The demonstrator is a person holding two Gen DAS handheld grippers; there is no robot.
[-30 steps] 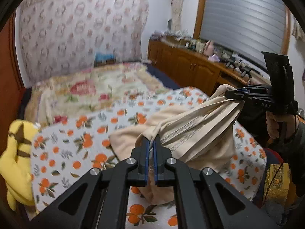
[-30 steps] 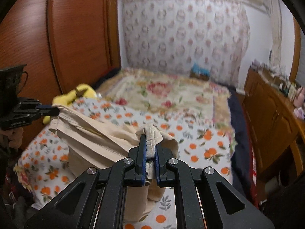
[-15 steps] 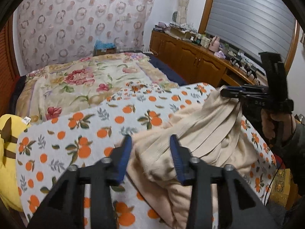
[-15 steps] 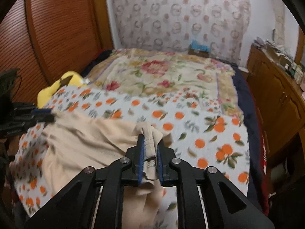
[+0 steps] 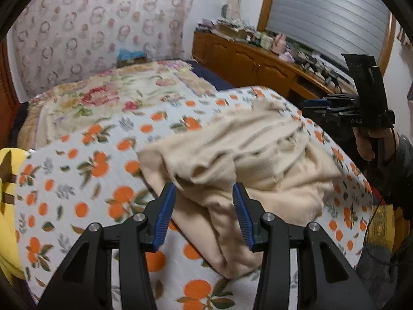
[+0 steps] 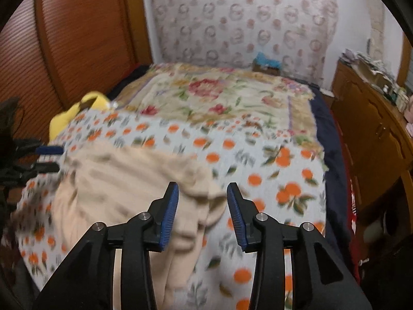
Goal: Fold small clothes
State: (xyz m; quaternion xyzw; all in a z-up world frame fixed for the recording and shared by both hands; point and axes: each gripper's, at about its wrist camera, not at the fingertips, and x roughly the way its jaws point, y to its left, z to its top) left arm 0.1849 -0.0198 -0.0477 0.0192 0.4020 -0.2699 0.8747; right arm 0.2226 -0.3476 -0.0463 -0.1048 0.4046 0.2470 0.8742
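A cream garment (image 5: 245, 155) lies crumpled on the orange-print sheet (image 5: 77, 180). My left gripper (image 5: 204, 188) hangs just over its near edge. Its jaws are opening, and cloth shows below the gap, but the blue pads do not press on it. In the right wrist view the same garment (image 6: 124, 180) lies flat and blurred. My right gripper (image 6: 203, 187) is over one of its corners; its jaws are also opening and grip nothing. Each gripper shows in the other's view, the right gripper (image 5: 317, 103) held by a hand and the left gripper (image 6: 49, 157) at the garment's far end.
A floral blanket (image 5: 103, 98) covers the far half of the bed. A yellow plush toy (image 5: 7, 193) lies at the bed's left edge by the wooden panel (image 6: 77, 38). A cluttered wooden cabinet (image 5: 245, 59) runs along the right wall.
Both grippers were shut on the lifted garment and have opened and let it go. The garment has dropped onto the sheet, and both grippers have come lower.
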